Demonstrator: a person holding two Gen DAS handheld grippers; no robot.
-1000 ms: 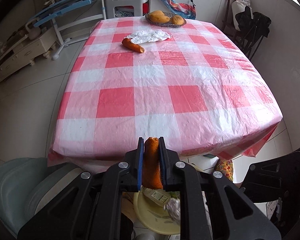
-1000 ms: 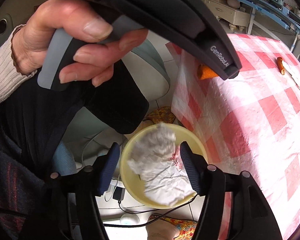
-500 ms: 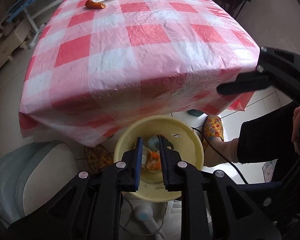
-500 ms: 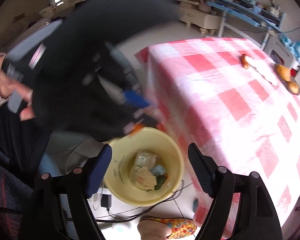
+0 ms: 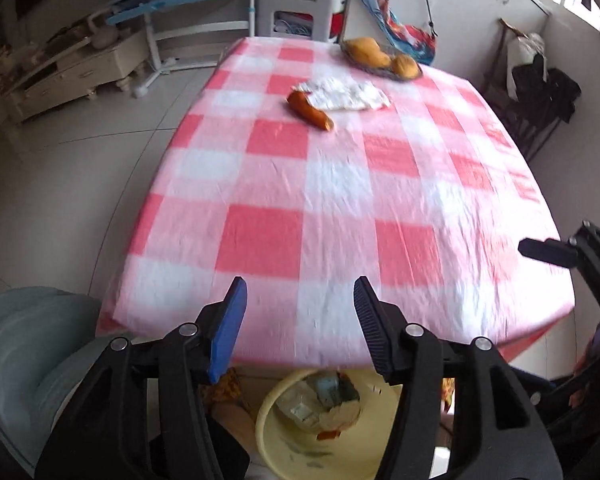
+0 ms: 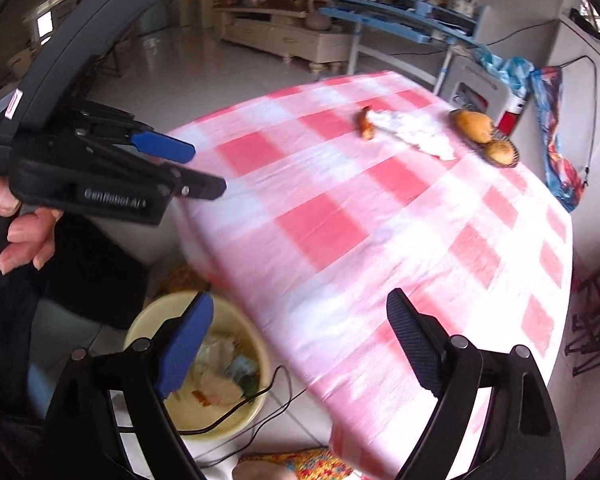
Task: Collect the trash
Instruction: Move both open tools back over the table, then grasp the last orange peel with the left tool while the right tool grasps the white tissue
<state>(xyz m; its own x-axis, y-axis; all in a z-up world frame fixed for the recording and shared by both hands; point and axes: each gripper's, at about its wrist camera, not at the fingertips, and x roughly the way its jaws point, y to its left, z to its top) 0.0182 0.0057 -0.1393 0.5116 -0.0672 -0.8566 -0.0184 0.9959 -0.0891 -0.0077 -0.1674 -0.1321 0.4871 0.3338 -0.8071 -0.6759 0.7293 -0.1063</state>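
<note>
Only one bit of lettering reads out here: pale raised print on the black side body of the left gripper (image 6: 204, 168), seen from the right wrist camera, spelling roughly "GenRobot.AI", its last letters smeared by motion. Further left on that same tool, small white print ends in "isition" above a cut-off line, too clipped to read whole, and a small pink-outlined mark above it is illegible.

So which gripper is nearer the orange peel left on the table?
Neither clearly. The left gripper and right gripper, both open and empty, sit at the near edge; the orange peel lies far across by the white paper.
</note>
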